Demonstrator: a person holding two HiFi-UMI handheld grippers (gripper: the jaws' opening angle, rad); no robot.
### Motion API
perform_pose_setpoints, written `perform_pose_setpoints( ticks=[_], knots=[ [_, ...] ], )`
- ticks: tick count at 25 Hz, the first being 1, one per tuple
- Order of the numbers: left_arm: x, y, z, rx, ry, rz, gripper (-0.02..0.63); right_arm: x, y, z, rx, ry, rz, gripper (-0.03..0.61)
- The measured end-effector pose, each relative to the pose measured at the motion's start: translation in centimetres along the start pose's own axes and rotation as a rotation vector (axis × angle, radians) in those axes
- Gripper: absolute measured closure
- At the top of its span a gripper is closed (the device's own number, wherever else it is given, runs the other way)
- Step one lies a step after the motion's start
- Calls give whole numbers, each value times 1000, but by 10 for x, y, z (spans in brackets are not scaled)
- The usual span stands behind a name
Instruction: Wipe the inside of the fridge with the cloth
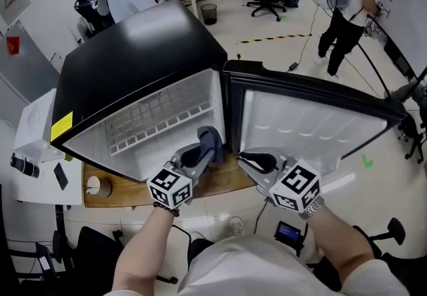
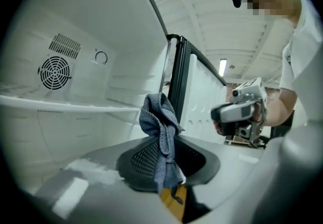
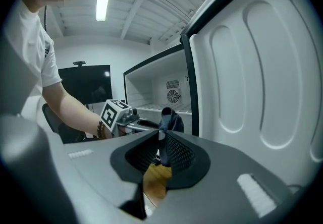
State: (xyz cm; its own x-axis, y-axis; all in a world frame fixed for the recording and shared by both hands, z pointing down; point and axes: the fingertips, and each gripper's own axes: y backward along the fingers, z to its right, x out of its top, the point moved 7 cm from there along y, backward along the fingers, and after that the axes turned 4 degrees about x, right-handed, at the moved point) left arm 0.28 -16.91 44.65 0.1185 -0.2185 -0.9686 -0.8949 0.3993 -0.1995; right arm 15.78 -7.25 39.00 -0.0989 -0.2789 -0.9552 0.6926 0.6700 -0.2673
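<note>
Nearest the person, the left gripper [image 1: 208, 154] has its dark, mesh-textured jaws clamped on the cloth [image 1: 210, 136]. They are closed to the thickness of the fabric. The left gripper view shows the same grip on the cloth [image 2: 159, 119] by the left gripper [image 2: 164, 153]. One bunched end stands up above the jaws and a narrower tail hangs down between them.

The cloth is grey-blue with a fine woven or knitted texture, crumpled into soft folds. It is off every surface, at the front opening of the fridge [image 1: 133, 55], close to the hinge-side edge.

The right gripper [image 1: 245, 157] sits beside the left, in front of the open door [image 1: 313, 129]. In the right gripper view its jaws [image 3: 160, 153] stand a narrow slit apart and hold nothing. The left gripper [image 3: 132, 123] shows beyond them.

Both grippers have smooth grey shells and carry a cube with black-and-white square markers.

Under the jaws lies a brown wooden top [image 1: 223, 181], on which the fridge stands.

The fridge has a glossy black casing and a smooth white plastic liner. Inside are a white wire shelf [image 1: 157, 117] and, on the back wall, a round slatted fan grille [image 2: 54, 72].

The door's inner panel [image 3: 262, 76] is white, moulded in rounded vertical recesses.
</note>
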Motion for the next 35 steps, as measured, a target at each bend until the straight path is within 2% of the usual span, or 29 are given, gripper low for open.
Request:
perform_pose_setpoints(
  ticks=[3,9,25,31,35],
  knots=[
    [12,13,10,-100,-4,13,529,4,-5,2,18,5,-14,455],
    [36,37,30,-278,-2,26,529,19,-10,-2,80,-51,-1,374],
    [57,73,70,-668,-3,-34,529,34,0,-64,330,-191,57,371],
    [55,72,88,-795,-24,-71,529,26,16,-81,320,-208,66,389],
    [57,62,103,-830,-51,-90,529,24,34,-84,266,-197,80,427]
  ],
)
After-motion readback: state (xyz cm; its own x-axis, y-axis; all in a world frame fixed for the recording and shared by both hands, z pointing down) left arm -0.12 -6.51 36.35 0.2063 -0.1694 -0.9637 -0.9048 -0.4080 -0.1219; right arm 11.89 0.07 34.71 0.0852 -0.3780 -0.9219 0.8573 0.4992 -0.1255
